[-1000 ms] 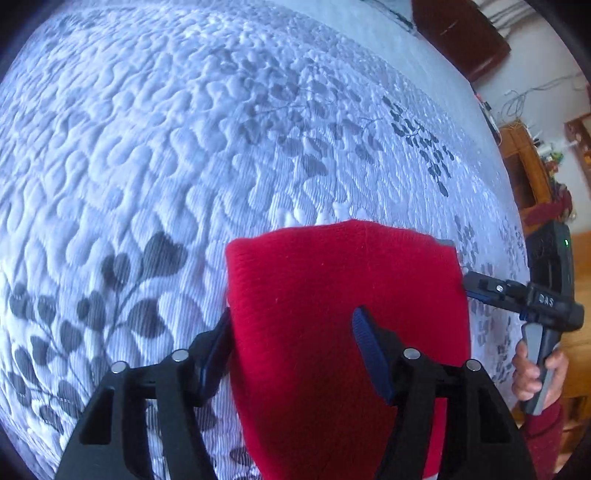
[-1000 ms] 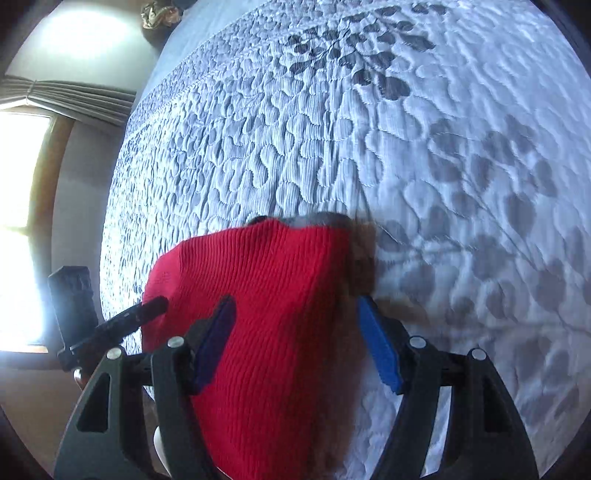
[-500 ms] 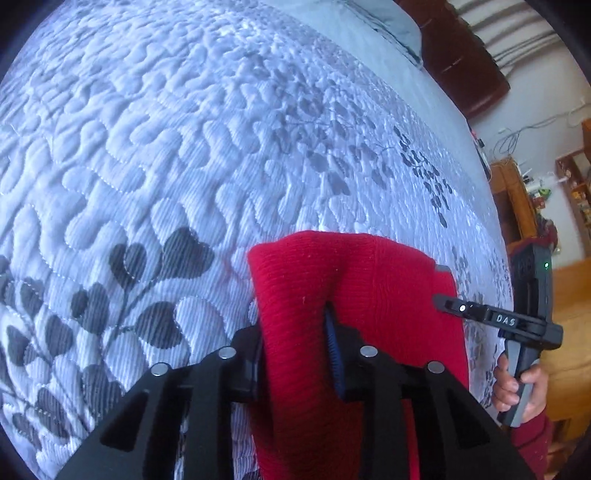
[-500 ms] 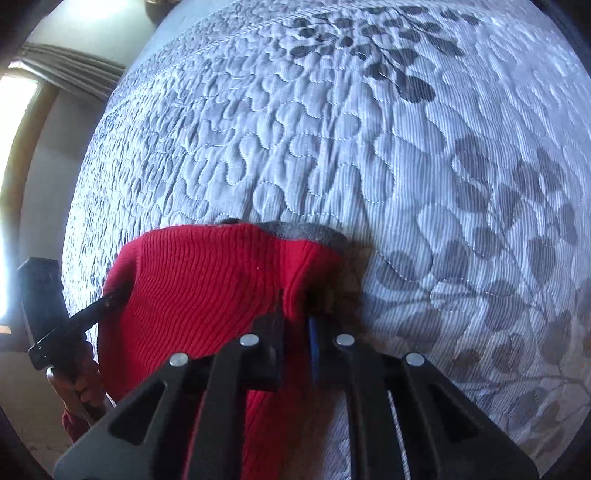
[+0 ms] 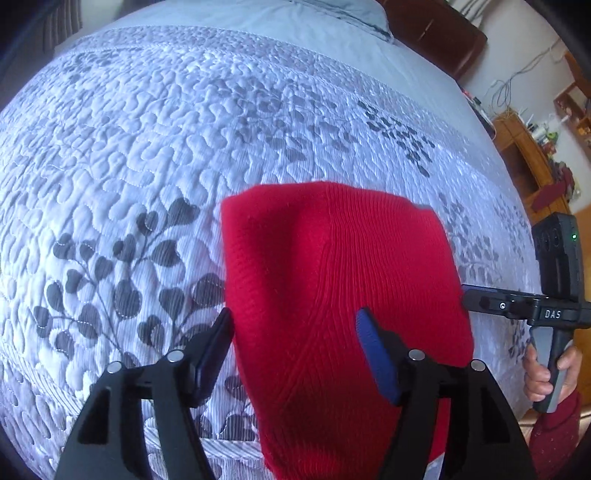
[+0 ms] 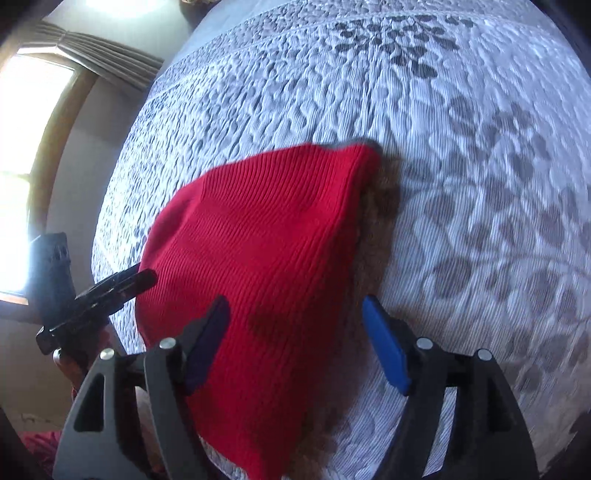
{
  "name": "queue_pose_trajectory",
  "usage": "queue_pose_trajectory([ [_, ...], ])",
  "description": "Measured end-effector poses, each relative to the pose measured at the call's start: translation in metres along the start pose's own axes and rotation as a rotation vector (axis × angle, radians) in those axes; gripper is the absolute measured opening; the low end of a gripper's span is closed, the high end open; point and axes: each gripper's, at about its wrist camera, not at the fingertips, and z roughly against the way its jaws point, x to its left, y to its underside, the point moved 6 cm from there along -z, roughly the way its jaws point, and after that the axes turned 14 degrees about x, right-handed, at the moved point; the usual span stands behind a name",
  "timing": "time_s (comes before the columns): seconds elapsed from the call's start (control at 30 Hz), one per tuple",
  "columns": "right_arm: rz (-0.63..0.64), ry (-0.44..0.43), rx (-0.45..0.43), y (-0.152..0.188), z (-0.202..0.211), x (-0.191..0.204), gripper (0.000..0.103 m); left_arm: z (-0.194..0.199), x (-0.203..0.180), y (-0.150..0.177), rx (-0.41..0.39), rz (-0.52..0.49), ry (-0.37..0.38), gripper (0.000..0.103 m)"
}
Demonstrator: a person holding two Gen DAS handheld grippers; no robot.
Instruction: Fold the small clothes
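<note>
A quilted bedspread [image 5: 155,155] with grey leaf prints is covering the bed and filling most of both views. A red knit garment [image 5: 332,280] is lying flat on it near the closest edge, with a brownish furry trim [image 6: 380,206] showing along one side. The left gripper [image 5: 295,350] is hovering over the garment's left edge with its jaws spread wide, grasping nothing. The right gripper [image 6: 293,347] is hanging over the opposite edge, likewise released and empty.

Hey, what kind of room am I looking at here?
Most likely a bedroom: a red knit garment lies on a bed's quilted leaf-print bedspread, with a pillow at its far end and a curtained window nearby.
</note>
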Motion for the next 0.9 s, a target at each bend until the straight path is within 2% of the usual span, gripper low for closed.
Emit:
queue_pose_trajectory([
  [0.1,0.012,-0.006,0.005,0.010,-0.006,0.003,0.077,0.001,0.003,0.006,-0.012,-0.001,-0.041,0.069],
  [0.2,0.021,-0.024,0.007,0.011,-0.013,0.005,0.078,0.001,0.005,0.009,-0.018,-0.011,-0.041,0.071],
  [0.43,0.021,-0.064,-0.001,0.008,-0.022,0.005,0.078,-0.009,0.002,0.008,-0.008,-0.025,0.008,0.071],
  [0.6,0.032,-0.066,-0.013,0.008,-0.022,0.004,0.078,-0.016,0.003,0.007,0.007,-0.025,0.020,0.078],
  [0.67,0.032,-0.069,-0.017,0.008,-0.022,0.005,0.078,-0.015,0.008,0.006,0.018,-0.014,0.061,0.077],
  [0.77,0.037,-0.068,-0.019,0.009,-0.024,0.005,0.078,-0.022,0.014,0.005,0.070,0.008,0.180,0.077],
  [0.9,0.047,-0.073,-0.021,0.011,-0.025,0.007,0.080,-0.032,0.020,0.000,0.101,0.021,0.311,0.082],
])
